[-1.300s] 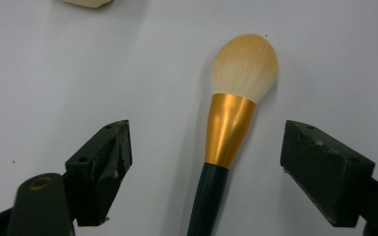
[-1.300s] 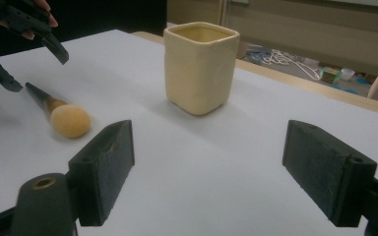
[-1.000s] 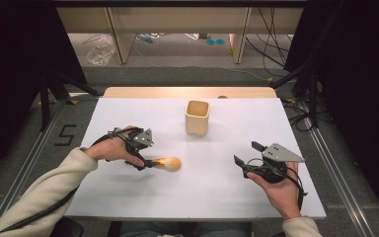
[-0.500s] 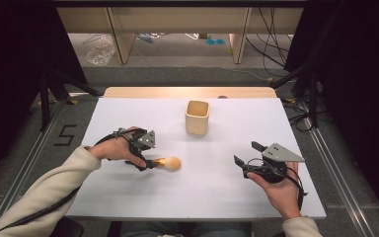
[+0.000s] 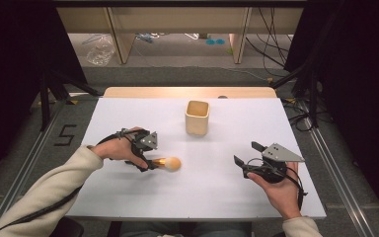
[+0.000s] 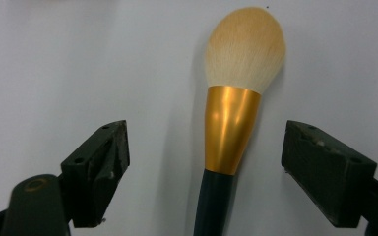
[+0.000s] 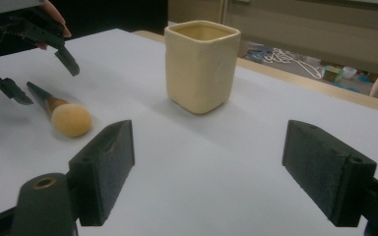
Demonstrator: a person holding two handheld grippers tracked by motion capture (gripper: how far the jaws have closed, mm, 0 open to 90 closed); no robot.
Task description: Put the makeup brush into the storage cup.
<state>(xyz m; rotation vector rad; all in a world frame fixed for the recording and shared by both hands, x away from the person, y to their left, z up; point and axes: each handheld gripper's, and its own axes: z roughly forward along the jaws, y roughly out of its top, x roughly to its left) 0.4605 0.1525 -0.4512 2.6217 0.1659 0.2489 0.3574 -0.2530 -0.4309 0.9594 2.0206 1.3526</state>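
1. The left gripper (image 5: 150, 160) sits low over the white table (image 5: 128, 197), jaws apart, astride the handle of a brush (image 6: 229, 123) without touching it
2. The brush lies flat on the table's left half, its soft head pointing right
3. The right gripper (image 5: 246, 154) rests near the right edge, jaws apart, holding nothing
4. A cream cup (image 5: 197, 117) stands upright farther back, near the middle
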